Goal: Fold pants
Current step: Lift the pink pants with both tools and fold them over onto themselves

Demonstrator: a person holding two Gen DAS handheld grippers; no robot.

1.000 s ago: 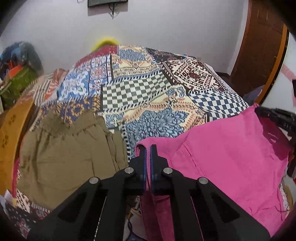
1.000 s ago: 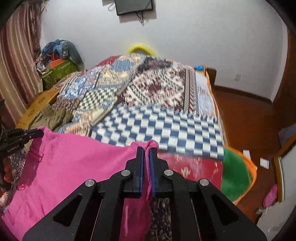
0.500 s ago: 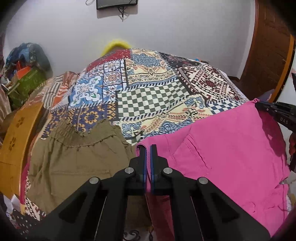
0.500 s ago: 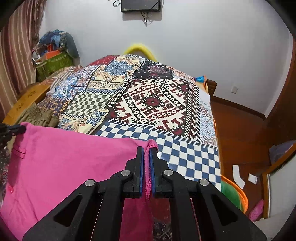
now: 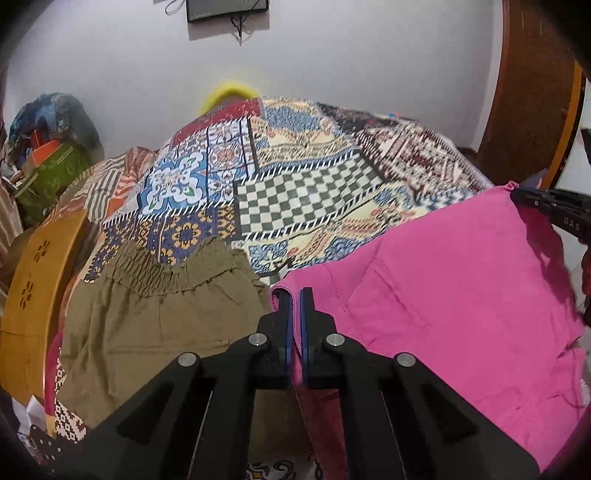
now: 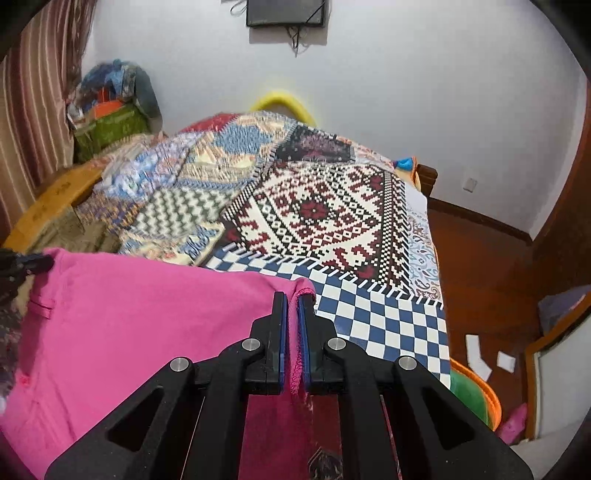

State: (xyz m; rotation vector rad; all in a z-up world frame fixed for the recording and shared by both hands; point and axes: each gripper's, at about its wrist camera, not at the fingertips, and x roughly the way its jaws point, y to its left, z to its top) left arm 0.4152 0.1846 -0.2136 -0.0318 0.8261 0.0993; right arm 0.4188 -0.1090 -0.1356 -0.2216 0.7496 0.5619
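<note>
While you hold both grippers up over the bed, your left gripper point(image 5: 295, 295) is clenched on one corner of the pink pants point(image 5: 454, 295), hem edge pinched between the blue pads, and your right gripper point(image 6: 292, 299) is clenched on the opposite corner, frayed pink edge running down between its pads. Pants hang stretched between the two as a flat sheet above the near end of the patchwork bedspread point(image 5: 295, 199); belt loop and button visible on the pink cloth in right wrist view, left side. In left wrist view your right gripper shows at the far right edge, on the pants' top corner. Olive shorts point(image 5: 159, 314) with an elastic waistband lie flat on the bedspread just left of the pink pants; can't tell if they touch. Wooden bed rail point(image 5: 33, 302) at left, dark screen point(image 6: 286, 13) on the wall, green tub point(image 6: 472, 395) on the floor at right
</note>
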